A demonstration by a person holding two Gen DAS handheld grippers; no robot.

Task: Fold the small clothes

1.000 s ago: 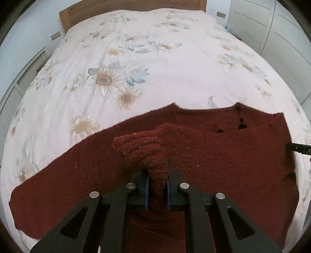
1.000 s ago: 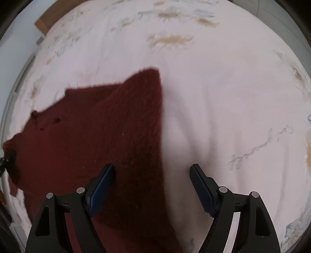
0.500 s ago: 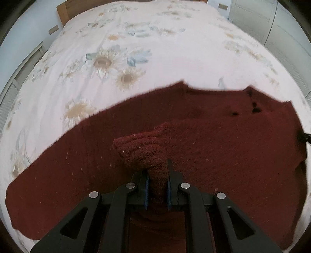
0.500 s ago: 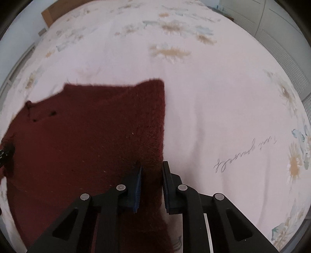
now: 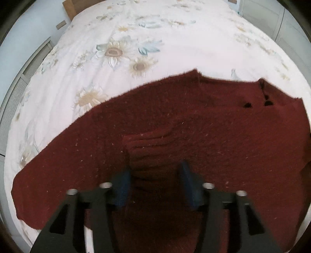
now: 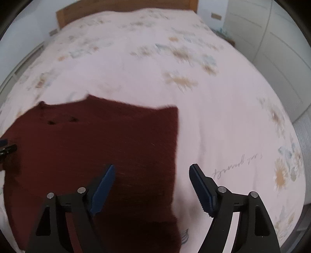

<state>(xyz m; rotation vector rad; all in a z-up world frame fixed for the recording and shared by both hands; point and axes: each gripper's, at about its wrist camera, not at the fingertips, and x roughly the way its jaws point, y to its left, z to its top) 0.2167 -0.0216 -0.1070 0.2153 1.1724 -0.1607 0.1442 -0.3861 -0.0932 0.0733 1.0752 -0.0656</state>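
A dark red knitted sweater (image 5: 194, 126) lies flat on the bed, one sleeve stretched out to the left. Its other sleeve is folded across the body, and the ribbed cuff (image 5: 147, 148) lies between the fingers of my left gripper (image 5: 155, 181), which is open and no longer grips it. In the right wrist view the sweater (image 6: 97, 146) shows its right edge. My right gripper (image 6: 153, 184) is open above that edge and holds nothing. The left gripper's tip (image 6: 7, 148) shows at the far left of the right wrist view.
The bed has a white cover with sunflower prints (image 5: 116, 52) and a wooden headboard (image 6: 116, 5) at the far end. White wardrobe doors (image 6: 272, 48) stand to the right. A radiator (image 5: 17, 97) runs along the left side.
Both grippers have opened. The left let go of the sleeve cuff, which now lies on the sweater body. The right shut on the sweater's right edge and then released it.
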